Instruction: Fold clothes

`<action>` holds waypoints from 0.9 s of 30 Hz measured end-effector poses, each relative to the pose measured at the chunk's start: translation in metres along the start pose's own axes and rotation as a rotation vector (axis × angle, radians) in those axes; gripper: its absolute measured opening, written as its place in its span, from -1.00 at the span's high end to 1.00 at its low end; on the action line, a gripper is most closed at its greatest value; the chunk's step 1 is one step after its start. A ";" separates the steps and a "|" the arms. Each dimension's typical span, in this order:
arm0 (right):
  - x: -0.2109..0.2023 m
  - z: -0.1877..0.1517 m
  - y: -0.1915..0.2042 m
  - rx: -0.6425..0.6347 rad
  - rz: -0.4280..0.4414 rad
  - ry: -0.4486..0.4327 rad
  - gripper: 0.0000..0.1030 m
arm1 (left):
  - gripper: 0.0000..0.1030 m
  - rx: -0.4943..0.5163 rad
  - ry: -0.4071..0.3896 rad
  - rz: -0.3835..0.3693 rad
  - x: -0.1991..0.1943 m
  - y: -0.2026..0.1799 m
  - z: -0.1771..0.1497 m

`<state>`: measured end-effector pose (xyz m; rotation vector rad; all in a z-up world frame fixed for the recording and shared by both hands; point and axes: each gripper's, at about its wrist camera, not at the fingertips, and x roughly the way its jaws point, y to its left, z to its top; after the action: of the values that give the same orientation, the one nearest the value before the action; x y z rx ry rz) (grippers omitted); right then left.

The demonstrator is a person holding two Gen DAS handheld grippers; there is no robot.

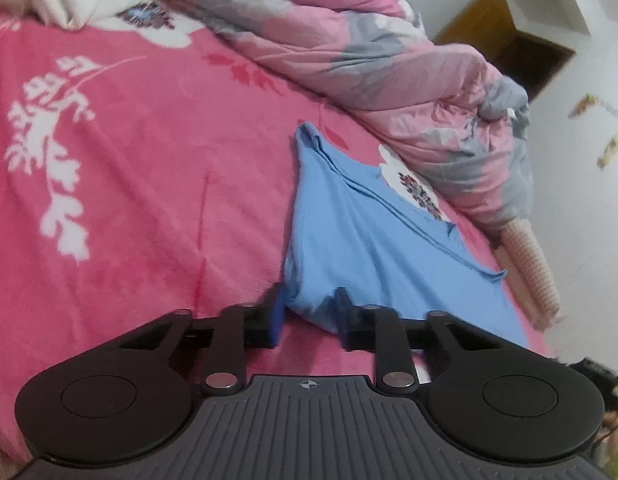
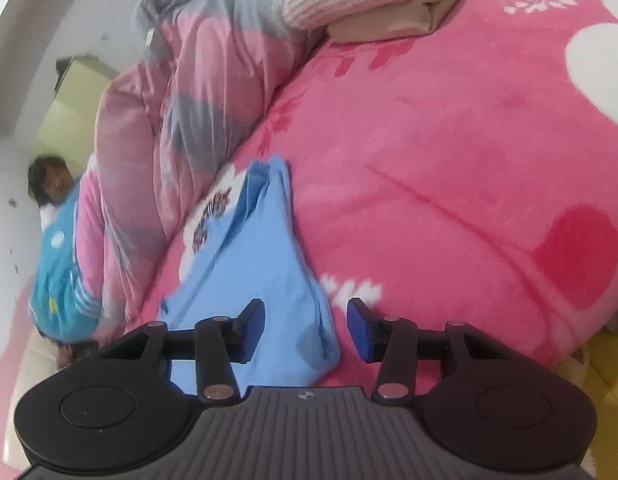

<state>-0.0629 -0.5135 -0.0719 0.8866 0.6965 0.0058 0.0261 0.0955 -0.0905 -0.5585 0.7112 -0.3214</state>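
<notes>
Both tongs stand open: my left gripper point(image 1: 311, 314) and right gripper point(image 2: 305, 330) each straddle a near corner of the blue shirt point(image 1: 361, 236). It lies on the pink blanket point(image 1: 129, 200), long axis running away toward upper frame.

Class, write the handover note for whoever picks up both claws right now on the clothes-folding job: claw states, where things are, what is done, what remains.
Left claw: open, jaws either side of the blue garment's near corner, not yet clamped.
Right claw: open, astride the garment's other near corner, not gripping.
Garment: lies on the pink bed cover, partly gathered into a long shape, beside the bunched quilt.
Done: a rough lengthwise fold, by the look of it.
Left: close both claws, finish the fold, smooth it.
</notes>
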 end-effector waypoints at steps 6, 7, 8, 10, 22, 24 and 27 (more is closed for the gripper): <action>0.010 -0.014 0.018 -0.130 -0.068 0.020 0.92 | 0.95 0.053 -0.055 0.020 -0.009 -0.005 0.002; 0.007 -0.014 0.022 -0.151 -0.070 0.005 0.93 | 0.95 0.063 -0.065 0.020 -0.013 -0.005 0.004; 0.002 -0.014 0.026 -0.171 -0.070 -0.011 0.93 | 0.96 0.072 -0.076 0.020 -0.018 -0.005 0.007; -0.005 -0.010 0.025 -0.175 -0.062 -0.030 0.93 | 0.96 0.092 -0.092 0.023 -0.026 -0.004 0.013; -0.018 -0.004 -0.017 0.075 -0.036 -0.040 0.77 | 0.60 -0.120 -0.031 -0.001 -0.033 0.037 0.013; -0.025 -0.009 -0.011 0.087 -0.002 -0.029 0.71 | 0.50 -0.172 -0.007 -0.065 -0.038 0.037 0.010; -0.025 -0.025 0.002 0.122 0.114 0.041 0.47 | 0.24 -0.219 0.057 -0.157 -0.032 0.027 0.000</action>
<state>-0.0958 -0.5018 -0.0667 1.0454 0.6888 0.0839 0.0061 0.1316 -0.0892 -0.8187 0.7643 -0.4096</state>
